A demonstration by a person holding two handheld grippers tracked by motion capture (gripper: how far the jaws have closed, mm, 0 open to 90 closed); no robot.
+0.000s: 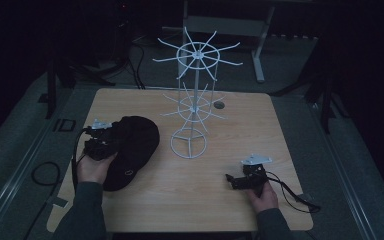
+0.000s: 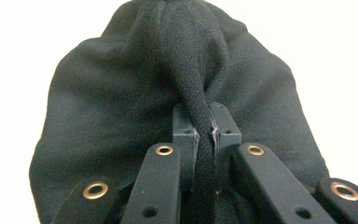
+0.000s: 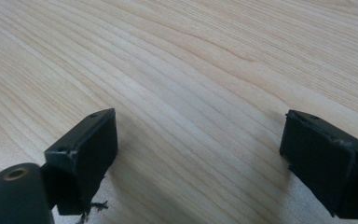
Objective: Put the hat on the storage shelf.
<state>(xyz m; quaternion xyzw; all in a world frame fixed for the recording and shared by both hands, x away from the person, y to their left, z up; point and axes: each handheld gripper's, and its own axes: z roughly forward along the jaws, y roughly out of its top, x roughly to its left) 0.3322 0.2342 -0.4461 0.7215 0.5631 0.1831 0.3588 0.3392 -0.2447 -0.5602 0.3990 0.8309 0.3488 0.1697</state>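
From above, a black cap [image 1: 132, 150] lies on the left part of the wooden table [image 1: 220, 200], just left of a white wire rack [image 1: 192, 95] standing near the middle. The left gripper [image 1: 111, 141] sits at the cap's left edge, held by the left hand [image 1: 95, 167]. The right gripper [image 1: 232, 180] rests low at the near right, well apart from the cap.

In the left gripper view, the jaws are pressed onto a raised fold of the cap [image 2: 177, 84] (fabric bunched between them).

In the right gripper view, the jaws stand spread wide over bare table [image 3: 191, 70], holding nothing.
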